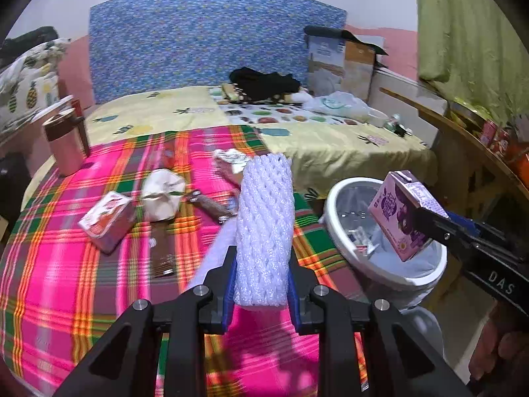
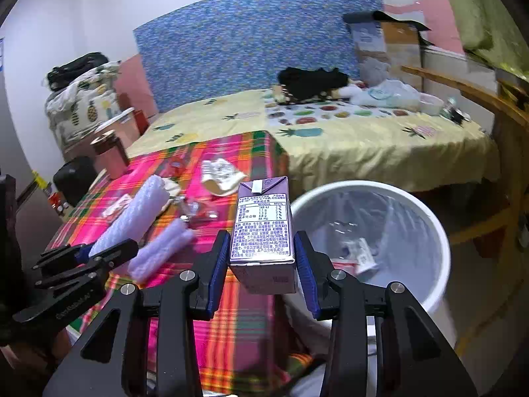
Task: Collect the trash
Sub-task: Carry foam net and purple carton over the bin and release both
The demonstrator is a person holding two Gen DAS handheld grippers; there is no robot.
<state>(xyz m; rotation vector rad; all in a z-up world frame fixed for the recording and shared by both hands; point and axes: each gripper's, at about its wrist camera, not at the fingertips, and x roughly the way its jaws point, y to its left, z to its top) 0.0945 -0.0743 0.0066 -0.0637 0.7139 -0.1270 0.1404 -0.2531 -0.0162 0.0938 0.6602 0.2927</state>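
In the left wrist view my left gripper [image 1: 261,264] is shut on a white foam net sleeve [image 1: 264,228] that stands upright over the plaid tablecloth [image 1: 66,281]. My right gripper [image 2: 263,241] is shut on a purple drink carton [image 2: 263,228], held upright at the left rim of the white bin [image 2: 439,231] with a clear liner. From the left wrist view the carton [image 1: 400,215] hangs over the bin [image 1: 334,218]. A second lilac foam sleeve [image 2: 158,251], a red-and-white carton [image 1: 105,221], a crumpled white wad [image 1: 162,198] and brown wrappers [image 1: 211,205] lie on the cloth.
A pink canister [image 1: 64,145] stands at the table's far left corner. A bed with a yellow sheet [image 1: 330,145] lies behind the table and bin. A wooden shelf [image 1: 463,139] with cans runs along the right. Some wrappers lie in the bin.
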